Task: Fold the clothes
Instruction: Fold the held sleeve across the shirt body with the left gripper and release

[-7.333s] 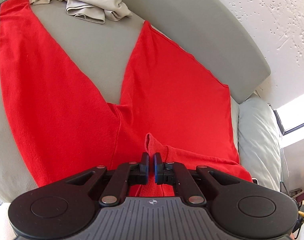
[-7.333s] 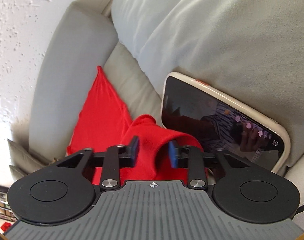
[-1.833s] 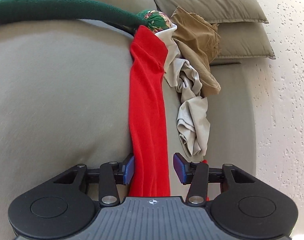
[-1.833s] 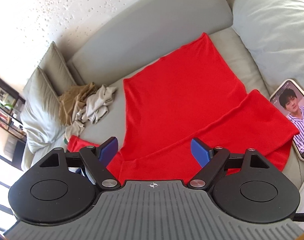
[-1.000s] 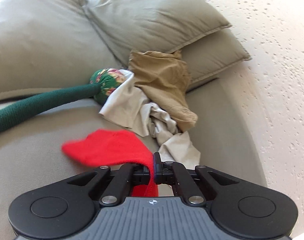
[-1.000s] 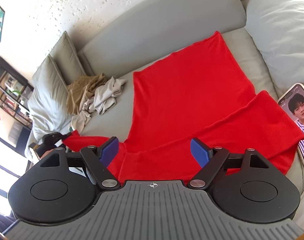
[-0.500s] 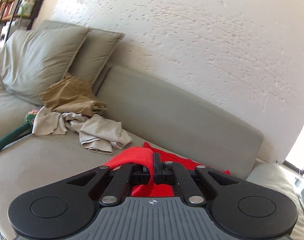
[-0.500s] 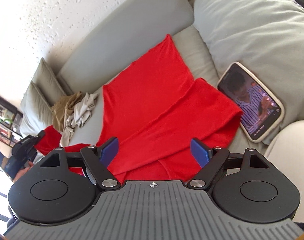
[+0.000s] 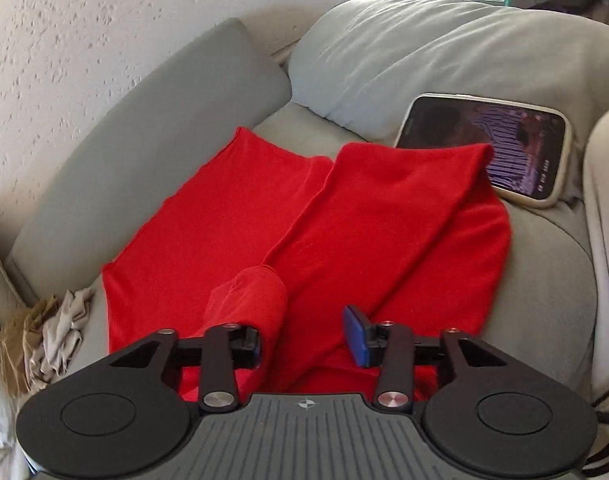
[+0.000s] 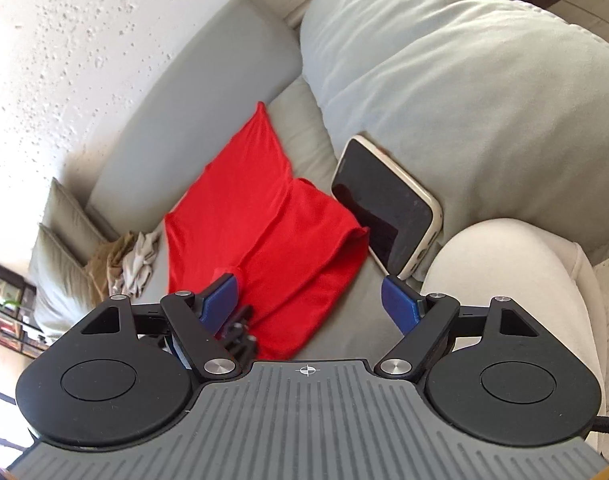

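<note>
One soft red garment (image 9: 384,216), folded lengthwise

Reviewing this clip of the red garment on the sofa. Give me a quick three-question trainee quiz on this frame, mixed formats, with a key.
1. True or false: the left gripper is clamped shut on the red garment.
2. What does the phone lean against? A) the wall B) a grey sofa cushion C) the pile of beige clothes
3. Fill in: the right gripper is ____, holding nothing.

Key: 1 false, its jaws stand apart with a red fold lying by one finger; 2 B; 3 open.
</note>
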`<state>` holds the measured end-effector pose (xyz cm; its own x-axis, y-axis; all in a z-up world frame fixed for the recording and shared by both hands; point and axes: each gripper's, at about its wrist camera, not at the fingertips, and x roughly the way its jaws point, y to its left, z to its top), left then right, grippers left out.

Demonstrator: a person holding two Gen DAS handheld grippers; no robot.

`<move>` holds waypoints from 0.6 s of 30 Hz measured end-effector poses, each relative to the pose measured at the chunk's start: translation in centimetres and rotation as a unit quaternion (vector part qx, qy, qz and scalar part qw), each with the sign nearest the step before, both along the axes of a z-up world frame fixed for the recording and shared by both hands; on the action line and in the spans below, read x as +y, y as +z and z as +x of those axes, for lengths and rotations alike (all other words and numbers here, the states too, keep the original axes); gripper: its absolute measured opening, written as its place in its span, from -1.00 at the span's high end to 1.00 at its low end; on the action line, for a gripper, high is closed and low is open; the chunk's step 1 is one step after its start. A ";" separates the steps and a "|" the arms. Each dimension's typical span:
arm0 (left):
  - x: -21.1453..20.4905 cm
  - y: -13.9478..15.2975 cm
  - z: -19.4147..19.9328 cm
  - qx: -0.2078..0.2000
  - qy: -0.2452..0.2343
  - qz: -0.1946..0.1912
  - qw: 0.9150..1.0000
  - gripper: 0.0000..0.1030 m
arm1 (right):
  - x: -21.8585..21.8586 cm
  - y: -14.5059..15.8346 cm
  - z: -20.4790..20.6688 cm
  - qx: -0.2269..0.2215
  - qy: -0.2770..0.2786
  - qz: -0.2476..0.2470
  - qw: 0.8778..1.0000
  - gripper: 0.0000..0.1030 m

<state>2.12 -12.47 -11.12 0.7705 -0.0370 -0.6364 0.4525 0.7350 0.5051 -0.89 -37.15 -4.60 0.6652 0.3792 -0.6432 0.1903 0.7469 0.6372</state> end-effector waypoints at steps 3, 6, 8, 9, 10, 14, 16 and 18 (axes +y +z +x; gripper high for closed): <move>1.3 1.7 -1.8 0.003 -0.018 -0.012 1.000 -0.35 | 0.9 0.1 0.6 -0.002 0.017 -0.018 1.000 -0.60; 3.1 3.6 -3.3 0.004 -0.019 -0.038 0.999 -0.43 | 2.4 0.2 1.5 -0.006 0.039 -0.032 0.999 -0.60; 4.5 4.8 -4.0 0.021 -0.012 -0.071 0.997 -0.43 | 3.9 0.6 2.3 -0.019 0.067 -0.042 0.997 -0.56; 5.4 5.2 -4.2 0.039 -0.004 -0.094 0.995 -0.43 | 5.2 0.6 3.0 -0.023 0.087 -0.049 0.995 -0.48; 6.5 5.5 -4.2 0.057 0.014 -0.122 0.991 -0.42 | 6.5 0.6 3.7 -0.026 0.107 -0.056 0.992 -0.44; 11.7 5.6 -3.5 0.085 0.127 -0.216 0.964 -0.21 | 11.7 0.6 6.4 -0.040 0.190 -0.086 0.977 -0.18; 15.0 5.3 -2.4 0.082 0.198 -0.258 0.942 0.17 | 14.3 0.6 7.8 -0.047 0.230 -0.101 0.967 -0.10; 18.2 5.0 -1.2 0.078 0.269 -0.298 0.913 0.39 | 16.7 -0.1 9.7 -0.034 0.248 -0.101 0.963 -0.01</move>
<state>0.96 5.72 -6.11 0.6809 -0.0554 -0.7303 -0.0218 0.9952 -0.0959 8.80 -20.41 -4.67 0.4777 0.5329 -0.6985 -0.2578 0.8451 0.4684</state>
